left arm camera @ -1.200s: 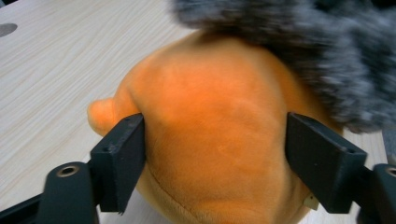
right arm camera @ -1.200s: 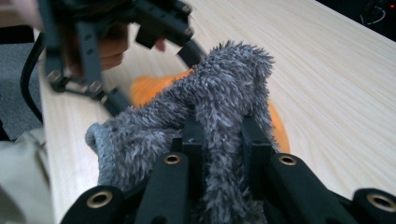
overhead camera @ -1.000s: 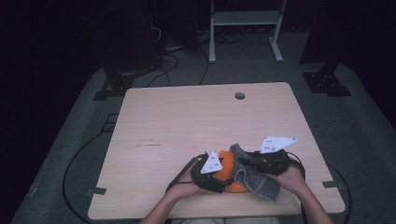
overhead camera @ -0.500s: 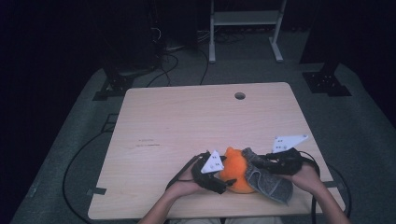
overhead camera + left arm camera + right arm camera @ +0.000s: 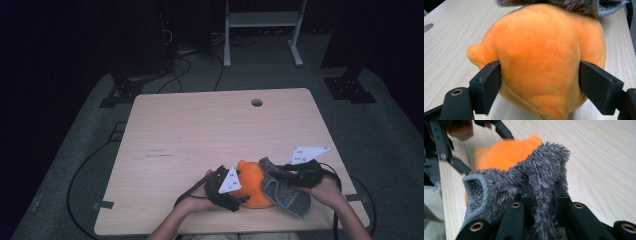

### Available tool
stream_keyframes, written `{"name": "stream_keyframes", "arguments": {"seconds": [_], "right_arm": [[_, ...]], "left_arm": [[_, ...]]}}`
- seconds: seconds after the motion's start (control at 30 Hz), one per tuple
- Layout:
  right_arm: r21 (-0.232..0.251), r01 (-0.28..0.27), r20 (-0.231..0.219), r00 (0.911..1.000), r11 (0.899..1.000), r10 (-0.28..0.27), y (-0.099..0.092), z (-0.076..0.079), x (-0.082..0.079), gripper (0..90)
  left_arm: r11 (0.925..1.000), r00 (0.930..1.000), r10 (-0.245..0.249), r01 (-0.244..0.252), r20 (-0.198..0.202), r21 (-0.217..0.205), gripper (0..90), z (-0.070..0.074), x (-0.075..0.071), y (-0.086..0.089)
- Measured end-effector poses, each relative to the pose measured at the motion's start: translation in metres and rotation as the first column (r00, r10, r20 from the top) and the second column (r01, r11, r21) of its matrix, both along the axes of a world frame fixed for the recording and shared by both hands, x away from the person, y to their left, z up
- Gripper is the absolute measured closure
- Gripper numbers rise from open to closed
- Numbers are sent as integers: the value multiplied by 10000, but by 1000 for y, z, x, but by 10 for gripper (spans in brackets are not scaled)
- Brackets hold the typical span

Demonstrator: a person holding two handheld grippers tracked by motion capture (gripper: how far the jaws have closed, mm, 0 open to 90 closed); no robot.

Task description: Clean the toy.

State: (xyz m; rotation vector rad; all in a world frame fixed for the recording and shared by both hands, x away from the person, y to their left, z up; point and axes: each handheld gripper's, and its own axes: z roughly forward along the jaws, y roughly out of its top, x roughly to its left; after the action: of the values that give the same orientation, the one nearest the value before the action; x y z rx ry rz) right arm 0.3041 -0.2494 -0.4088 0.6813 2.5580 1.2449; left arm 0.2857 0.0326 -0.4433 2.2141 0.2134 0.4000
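A round orange plush toy (image 5: 251, 182) sits near the table's front edge. My left gripper (image 5: 239, 192) is shut on it from the left, and in the left gripper view the jaws of that gripper (image 5: 541, 85) press into both sides of the toy (image 5: 544, 50). A grey fuzzy cloth (image 5: 289, 194) drapes over the toy's right side. My right gripper (image 5: 277, 172) is shut on this cloth. In the right gripper view the cloth (image 5: 544, 167) is pinched between the jaws of that gripper (image 5: 542, 192), with the orange toy (image 5: 506, 152) behind it.
The wooden table (image 5: 200, 130) has a round cable hole (image 5: 257, 102) near its far edge. Cables run over the grey floor at the left (image 5: 85, 165). A white frame stand (image 5: 262, 20) and black stand bases (image 5: 347, 85) sit beyond the table.
My right gripper has pulled the grey cloth a little to the right and toward the front edge, baring more of the orange toy. The left gripper has stayed shut on the toy.
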Motion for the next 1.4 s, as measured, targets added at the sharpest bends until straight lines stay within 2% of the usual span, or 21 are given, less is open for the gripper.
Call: {"name": "stream_keyframes", "arguments": {"seconds": [0.1,0.17,0.2,0.3,0.33,0.37,0.43,0.5,0.6,0.67,0.83,0.93,0.97,1.0,1.07,1.17,1.23,1.33,1.4], "right_arm": [[192,512,-124,9986,9985,-510,-21,-10,-3,739],[69,850,-223,9962,9964,-848,-33,-17,-5,726],[44,982,-273,9948,9952,-980,-39,-21,-6,717],[125,1548,-469,9869,9879,-1541,-56,-35,-5,675],[257,1736,-588,9834,9845,-1718,-61,-38,-3,634],[400,1883,-681,9803,9813,-1853,-65,-41,-2,593],[514,2111,-587,9764,9761,-2080,-70,-41,-1,540],[1052,2168,-411,9761,9705,-2136,-74,-38,-3,518],[1778,2069,-172,9782,9621,-2072,-78,-35,-4,433],[1826,2067,-220,9783,9612,-2061,-79,-35,-3,413],[1800,1912,-372,9815,9649,-1876,-79,-37,-1,389],[2019,1869,-346,9824,9614,-1837,-81,-36,-2,387],[2121,1842,-258,9828,9597,-1829,-82,-35,-2,387],[2271,1831,-186,9828,9565,-1837,-84,-34,-3,387],[2679,1885,-73,9810,9448,-1937,-89,-32,-3,390],[2992,2000,33,9776,9330,-2106,-95,-29,-3,391],[3024,2047,110,9758,9309,-2182,-97,-27,-3,392],[2905,2216,199,9712,9309,-2374,-97,-26,-4,392],[2801,2236,124,9716,9336,-2364,-96,-27,-3,395]], "left_arm": [[9999,9998,78,-81,-198,-131,179,1,1,3],[9997,9996,27,-33,-295,-224,159,4,4,7],[9991,9993,58,-74,-383,-412,151,7,5,9],[9974,9997,200,-209,-129,-697,146,15,8,11],[9969,9998,191,-197,-94,-757,145,17,8,11],[9961,9999,134,-135,-21,-874,145,19,9,9],[9966,9999,-110,115,60,-816,145,23,9,6],[9968,9993,-351,356,90,-716,143,24,8,0],[9964,9984,-562,564,53,-635,141,27,11,-11],[9959,9980,-633,626,-80,-661,127,30,16,-18],[9974,9964,-685,673,-506,-242,83,33,28,-33],[9975,9940,-705,706,-835,-15,43,25,34,-39],[9966,9927,-828,829,-879,-24,34,21,33,-41],[9955,9928,-945,945,-741,-38,35,17,32,-41],[9961,9932,-879,874,-759,-101,70,14,30,-42],[9982,9965,-530,546,-653,233,232,19,28,-41],[9985,9968,-481,495,-644,215,285,22,26,-40],[9989,9941,-453,437,-982,-189,337,30,26,-36],[9990,9945,-444,436,-953,-99,365,34,25,-35]]}}
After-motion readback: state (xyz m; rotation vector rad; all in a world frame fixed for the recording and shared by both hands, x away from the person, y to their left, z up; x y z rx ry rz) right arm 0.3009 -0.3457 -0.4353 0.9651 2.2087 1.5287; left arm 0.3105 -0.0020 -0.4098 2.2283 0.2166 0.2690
